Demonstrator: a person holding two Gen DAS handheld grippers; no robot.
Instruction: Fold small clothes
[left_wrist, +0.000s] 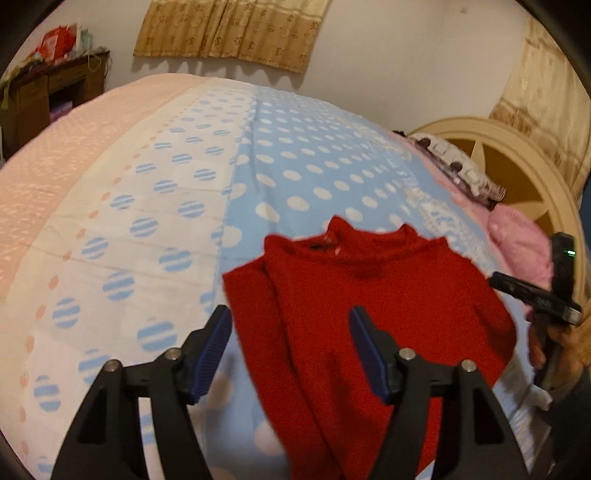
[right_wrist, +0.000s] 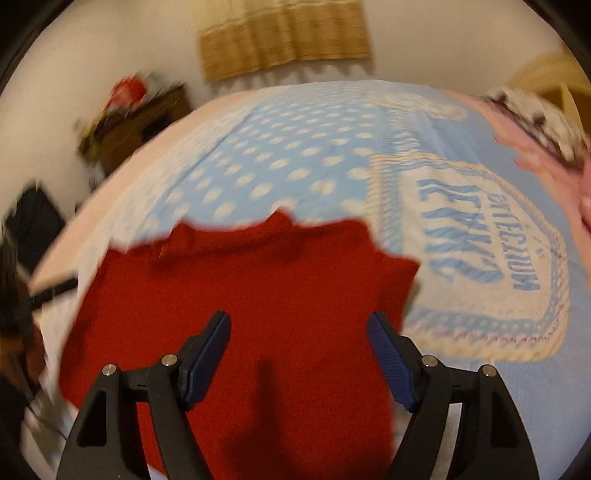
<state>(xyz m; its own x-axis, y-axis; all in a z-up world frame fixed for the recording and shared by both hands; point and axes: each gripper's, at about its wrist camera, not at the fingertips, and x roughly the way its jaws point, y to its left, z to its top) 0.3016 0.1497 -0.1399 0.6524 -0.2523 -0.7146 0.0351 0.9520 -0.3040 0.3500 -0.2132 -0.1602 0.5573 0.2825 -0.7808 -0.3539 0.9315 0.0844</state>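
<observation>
A small red knit sweater (left_wrist: 369, 317) lies flat on the bed, collar pointing away from me, with its sleeves folded in over the body. My left gripper (left_wrist: 290, 314) is open and empty, hovering above the sweater's left side. My right gripper (right_wrist: 299, 319) is open and empty above the sweater (right_wrist: 258, 295), nearer its right side. The right gripper's body, held in a hand (left_wrist: 554, 306), shows at the right edge of the left wrist view. The right wrist view is blurred.
The bed has a blue polka-dot sheet (left_wrist: 303, 155) with a white and pink band on the left. Pink bedding (left_wrist: 517, 240) and a patterned pillow (left_wrist: 454, 166) lie by the cream headboard (left_wrist: 517, 162). A wooden cabinet (left_wrist: 48, 92) stands at far left.
</observation>
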